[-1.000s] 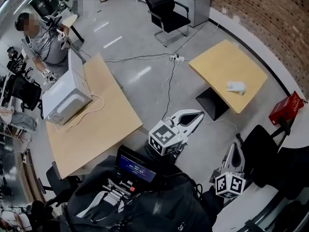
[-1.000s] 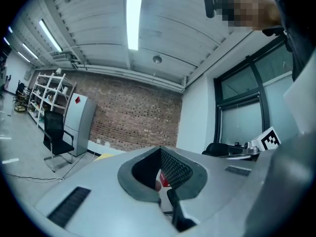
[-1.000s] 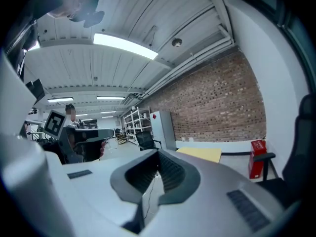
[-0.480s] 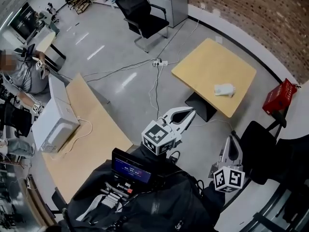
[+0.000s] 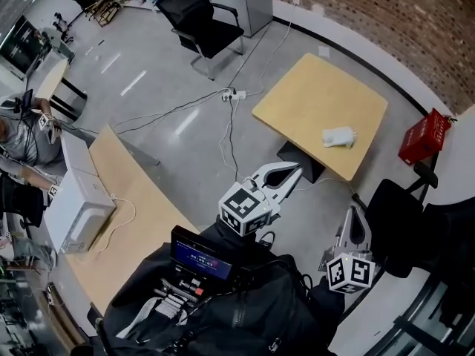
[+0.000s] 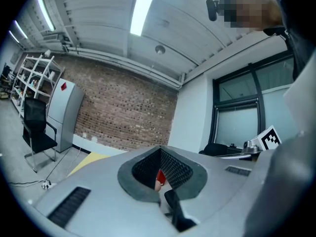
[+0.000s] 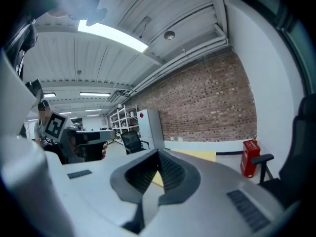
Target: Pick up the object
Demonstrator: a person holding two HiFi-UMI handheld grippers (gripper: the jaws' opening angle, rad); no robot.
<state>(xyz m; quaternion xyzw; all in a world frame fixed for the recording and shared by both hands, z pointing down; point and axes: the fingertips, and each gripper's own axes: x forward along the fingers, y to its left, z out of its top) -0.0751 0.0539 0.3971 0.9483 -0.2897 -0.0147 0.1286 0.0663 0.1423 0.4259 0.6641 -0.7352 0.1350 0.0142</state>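
A small white object (image 5: 339, 136) lies on the right part of a small wooden table (image 5: 312, 95), seen in the head view. Both grippers are held in the air over the grey floor, short of that table and touching nothing. My left gripper (image 5: 295, 172) points toward the table's near edge, jaws together with nothing between them. My right gripper (image 5: 355, 212) hangs lower right, shut and empty. The left gripper view shows the shut tips (image 6: 159, 151) against a brick wall. The right gripper view shows shut tips (image 7: 159, 154) with the table (image 7: 197, 155) beyond.
A red crate (image 5: 423, 136) stands right of the table, near a black chair (image 5: 397, 225). Cables and a power strip (image 5: 230, 95) cross the floor. A long desk (image 5: 141, 221) with a white appliance (image 5: 78, 206) is at left, by a seated person (image 5: 18, 136). Another black chair (image 5: 197, 13) stands far back.
The head view has swung and moved forward: the small table and white object now sit further left and nearer. Both grippers hold the same pose, jaws still together.
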